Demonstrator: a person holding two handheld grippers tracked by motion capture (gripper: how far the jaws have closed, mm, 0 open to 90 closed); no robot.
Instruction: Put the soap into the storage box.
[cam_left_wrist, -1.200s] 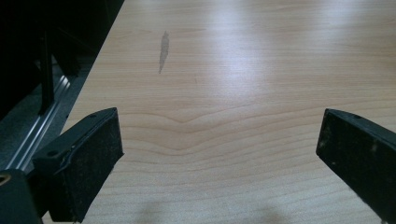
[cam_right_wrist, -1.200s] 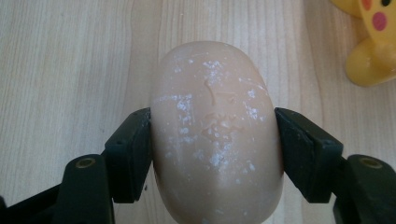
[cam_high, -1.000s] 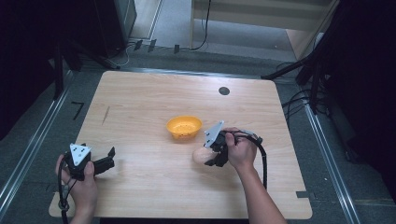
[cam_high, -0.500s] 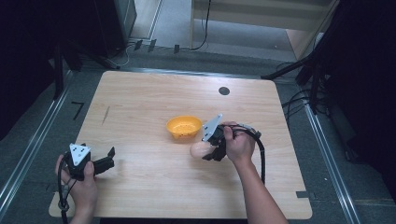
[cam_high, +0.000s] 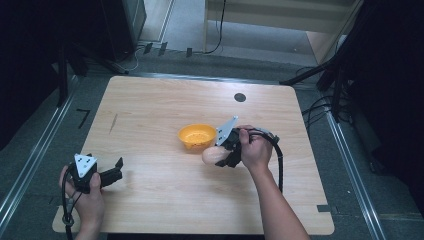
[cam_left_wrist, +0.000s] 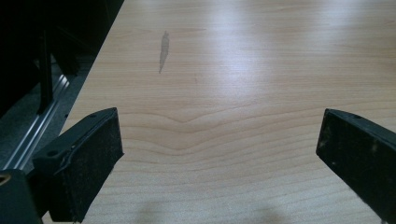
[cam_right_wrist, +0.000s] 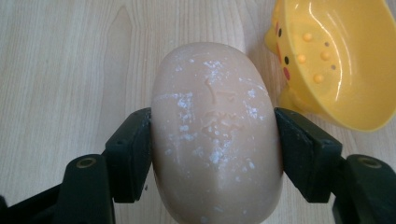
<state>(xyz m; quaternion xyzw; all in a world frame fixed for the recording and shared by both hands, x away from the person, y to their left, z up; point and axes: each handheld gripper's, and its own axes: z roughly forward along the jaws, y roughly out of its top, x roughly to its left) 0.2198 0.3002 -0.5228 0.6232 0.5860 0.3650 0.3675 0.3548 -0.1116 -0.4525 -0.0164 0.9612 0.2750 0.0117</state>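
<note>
My right gripper (cam_high: 220, 156) (cam_right_wrist: 212, 149) is shut on a pale peach bar of soap (cam_right_wrist: 215, 126) (cam_high: 212, 155), held just above the wood beside a yellow soap dish (cam_high: 197, 136) (cam_right_wrist: 338, 56). The dish has small bumps inside and a duck-like face on its side. In the high view the soap sits at the dish's near right rim. My left gripper (cam_high: 116, 171) (cam_left_wrist: 219, 149) is open near the table's front left corner, its pads (cam_left_wrist: 88, 158) wide apart over bare wood.
A light wooden table (cam_high: 150, 110) carries a dark round grommet (cam_high: 240, 97) at the back right and a thin grey mark (cam_left_wrist: 163, 49) (cam_high: 114, 123) at the left. Metal rails and cables run along the floor around the table.
The right gripper has carried the soap up and left toward the dish. The left gripper has stayed where it was.
</note>
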